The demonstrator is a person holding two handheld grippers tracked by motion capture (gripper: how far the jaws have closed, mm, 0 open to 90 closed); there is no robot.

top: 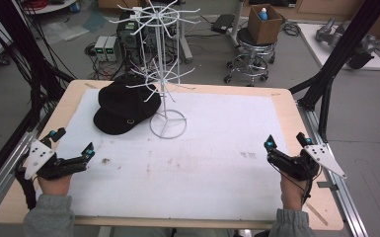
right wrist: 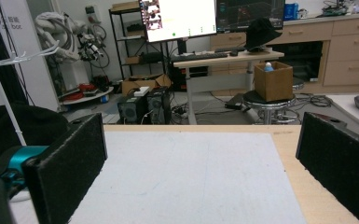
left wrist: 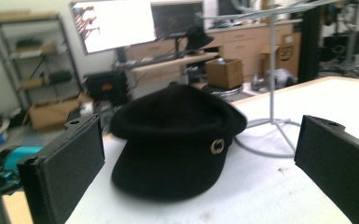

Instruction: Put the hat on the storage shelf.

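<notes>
A black cap (top: 126,106) with a small gold emblem lies at the back left of the white mat (top: 202,163), its crown against the white wire rack (top: 164,74). My left gripper (top: 74,140) rests near the mat's left edge, open, pointing toward the cap and well short of it. In the left gripper view the cap (left wrist: 177,135) sits ahead between the wide-apart jaws of that gripper (left wrist: 203,170), with the rack's base ring (left wrist: 265,137) beside it. My right gripper (top: 286,140) is open at the mat's right edge. The right gripper view has bare mat between that gripper's (right wrist: 200,172) jaws.
The wooden table (top: 288,116) ends close behind the rack. Black frame posts (top: 335,59) stand at its left and right corners. Beyond the table are a stool with a cardboard box (top: 264,22) and computer cases (top: 128,32) on the floor.
</notes>
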